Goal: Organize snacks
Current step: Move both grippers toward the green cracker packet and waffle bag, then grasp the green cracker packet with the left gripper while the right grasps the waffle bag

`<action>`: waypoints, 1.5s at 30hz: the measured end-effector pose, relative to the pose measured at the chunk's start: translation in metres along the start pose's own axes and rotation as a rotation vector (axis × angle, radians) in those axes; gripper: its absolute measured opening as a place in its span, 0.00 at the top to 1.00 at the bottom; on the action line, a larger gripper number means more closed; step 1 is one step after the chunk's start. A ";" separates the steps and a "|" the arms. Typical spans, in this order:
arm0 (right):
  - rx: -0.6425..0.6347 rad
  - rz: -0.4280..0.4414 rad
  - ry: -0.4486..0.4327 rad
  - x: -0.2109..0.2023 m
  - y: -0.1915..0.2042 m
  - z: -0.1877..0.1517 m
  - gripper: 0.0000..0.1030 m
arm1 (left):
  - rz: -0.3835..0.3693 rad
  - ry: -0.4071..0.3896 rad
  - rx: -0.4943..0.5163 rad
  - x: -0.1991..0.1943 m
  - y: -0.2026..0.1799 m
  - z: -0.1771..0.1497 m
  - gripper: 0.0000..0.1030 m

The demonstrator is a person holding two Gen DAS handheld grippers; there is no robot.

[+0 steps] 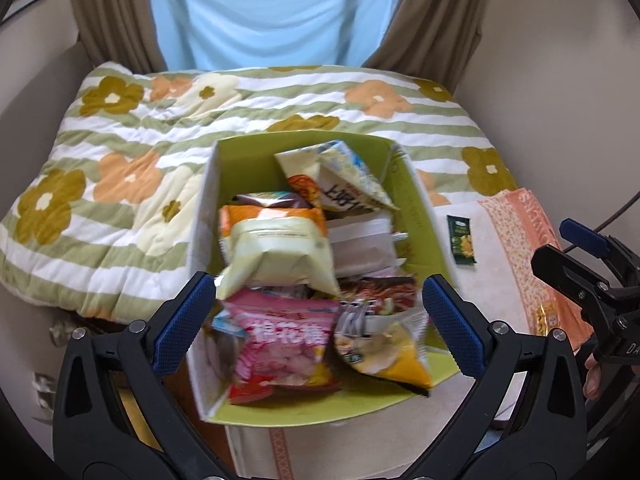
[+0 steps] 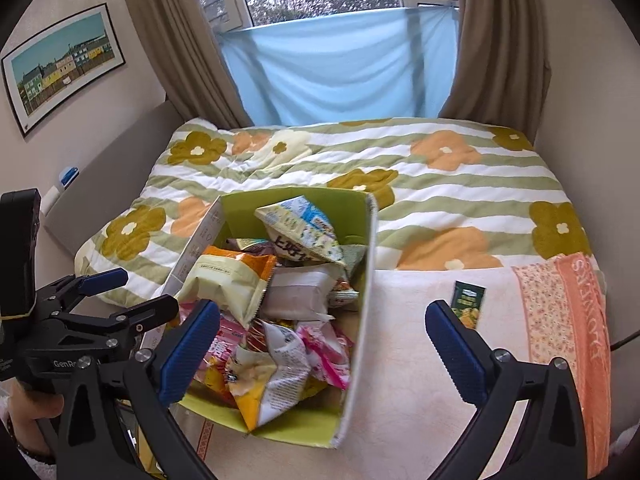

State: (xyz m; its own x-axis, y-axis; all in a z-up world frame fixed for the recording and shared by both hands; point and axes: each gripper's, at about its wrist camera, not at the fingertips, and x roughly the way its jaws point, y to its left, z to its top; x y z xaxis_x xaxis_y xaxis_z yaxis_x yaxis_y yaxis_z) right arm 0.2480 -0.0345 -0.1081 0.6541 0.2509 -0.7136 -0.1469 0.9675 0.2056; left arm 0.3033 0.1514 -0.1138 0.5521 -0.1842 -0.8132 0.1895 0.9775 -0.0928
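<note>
A green cardboard box (image 1: pixel 416 200) stands on the towel-covered surface, full of several snack bags. A cream and orange bag (image 1: pixel 276 252) lies on top, a pink bag (image 1: pixel 284 344) and a yellow bag (image 1: pixel 384 352) at the near end. The box also shows in the right wrist view (image 2: pixel 360 300). A small dark green packet (image 1: pixel 462 242) lies alone right of the box, and shows in the right wrist view (image 2: pixel 468 304). My left gripper (image 1: pixel 316 324) is open and empty over the box's near end. My right gripper (image 2: pixel 322 340) is open and empty, straddling the box's right wall.
A flowered striped quilt (image 1: pixel 160 128) covers the bed behind the box. A pale towel with an orange border (image 2: pixel 568 320) lies under the box and packet. Curtains and a blue cloth hang at the back. A framed picture (image 2: pixel 60 64) hangs on the left wall.
</note>
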 end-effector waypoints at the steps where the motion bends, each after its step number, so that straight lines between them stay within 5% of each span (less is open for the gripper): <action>1: 0.009 -0.006 -0.009 -0.008 -0.009 -0.002 0.01 | -0.008 -0.003 0.011 -0.001 -0.013 0.001 0.01; 10: 0.088 -0.124 -0.019 -0.062 -0.105 -0.034 0.01 | -0.109 -0.006 0.112 0.015 -0.143 0.006 0.01; 21: 0.232 -0.209 0.054 -0.090 -0.225 -0.093 0.01 | -0.114 0.114 0.147 0.092 -0.259 0.004 0.00; 29: 0.310 -0.222 0.165 -0.066 -0.272 -0.136 0.01 | -0.077 0.270 0.174 0.189 -0.276 0.015 0.01; 35: 0.312 -0.277 0.239 -0.037 -0.285 -0.163 0.01 | -0.062 0.413 0.182 0.263 -0.271 0.012 0.23; 45: 0.370 -0.286 0.352 -0.001 -0.291 -0.183 0.01 | -0.043 0.475 0.256 0.304 -0.269 0.010 0.39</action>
State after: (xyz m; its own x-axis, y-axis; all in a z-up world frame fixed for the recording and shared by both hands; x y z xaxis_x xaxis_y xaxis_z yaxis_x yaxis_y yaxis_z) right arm 0.1545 -0.3112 -0.2896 0.3339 0.0373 -0.9419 0.3096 0.9394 0.1470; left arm 0.4284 -0.1685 -0.3306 0.1223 -0.0988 -0.9876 0.4288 0.9026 -0.0372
